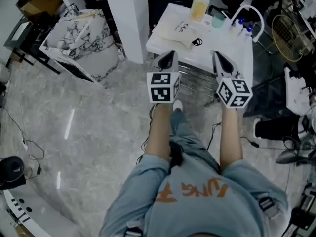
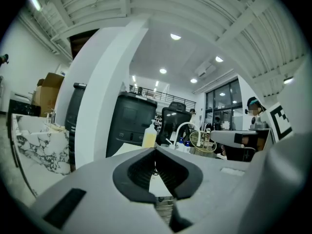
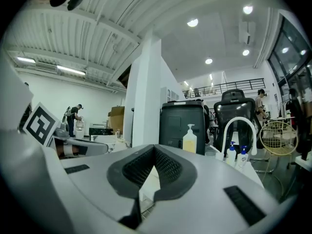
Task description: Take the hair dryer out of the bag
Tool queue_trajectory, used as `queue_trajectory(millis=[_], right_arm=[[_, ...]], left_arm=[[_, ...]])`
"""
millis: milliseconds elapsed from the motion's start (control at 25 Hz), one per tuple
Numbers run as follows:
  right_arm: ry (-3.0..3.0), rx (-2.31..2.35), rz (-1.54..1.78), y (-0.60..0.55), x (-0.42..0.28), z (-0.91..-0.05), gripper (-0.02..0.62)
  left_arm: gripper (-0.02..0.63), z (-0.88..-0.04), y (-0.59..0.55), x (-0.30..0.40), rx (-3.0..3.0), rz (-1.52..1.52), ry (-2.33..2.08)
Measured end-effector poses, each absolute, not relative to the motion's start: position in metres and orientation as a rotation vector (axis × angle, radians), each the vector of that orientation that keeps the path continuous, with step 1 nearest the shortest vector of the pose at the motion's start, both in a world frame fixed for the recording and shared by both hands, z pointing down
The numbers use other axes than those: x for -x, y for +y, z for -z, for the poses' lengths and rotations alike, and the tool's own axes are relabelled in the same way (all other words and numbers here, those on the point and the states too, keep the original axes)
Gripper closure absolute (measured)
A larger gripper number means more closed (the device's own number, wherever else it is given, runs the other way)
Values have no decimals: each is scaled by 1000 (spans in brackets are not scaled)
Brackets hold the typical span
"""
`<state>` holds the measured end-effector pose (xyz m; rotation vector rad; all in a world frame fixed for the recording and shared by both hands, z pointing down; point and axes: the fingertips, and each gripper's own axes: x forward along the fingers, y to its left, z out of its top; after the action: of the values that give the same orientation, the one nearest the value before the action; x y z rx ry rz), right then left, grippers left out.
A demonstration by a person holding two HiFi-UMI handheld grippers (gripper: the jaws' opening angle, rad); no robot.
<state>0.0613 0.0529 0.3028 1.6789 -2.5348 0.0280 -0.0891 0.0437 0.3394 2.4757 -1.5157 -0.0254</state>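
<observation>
- Left gripper and right gripper: on both, the jaws are pressed fully together, and nothing is between them. Do you agree?
- Yes, both are closed and empty. They are held side by side, pointing level toward the white table, near its front edge.
- Why like this, do you think?
- I believe the person faces the table to reach the bag. It lies flat on the left part of the table, near the pump bottle.
- And the hair dryer?
- I cannot see it in any view. I suppose it is inside the bag, so the task is not yet begun.
- What is needed next?
- My guess is that the jaws must open first. Then one gripper can hold the bag and the other can pull the hair dryer out.
</observation>
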Motion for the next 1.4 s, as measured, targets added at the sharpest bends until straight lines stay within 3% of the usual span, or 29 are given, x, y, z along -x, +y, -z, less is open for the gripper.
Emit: queue_trajectory(millis=[640,920,1400], right_arm=[[-2461,-1649,-337,-142,-126,-388,598],[-2550,-1693,-421,-217,-143,-387,598],[-2588,-1703,-389,-249,-185,-369,598]], left_arm=[[603,-435,-114,16,-2375,-163,-1391],[603,-431,-171,-1,-2429,-287,-1417],[603,-410,-217,-45,-2525,-353,-1387]])
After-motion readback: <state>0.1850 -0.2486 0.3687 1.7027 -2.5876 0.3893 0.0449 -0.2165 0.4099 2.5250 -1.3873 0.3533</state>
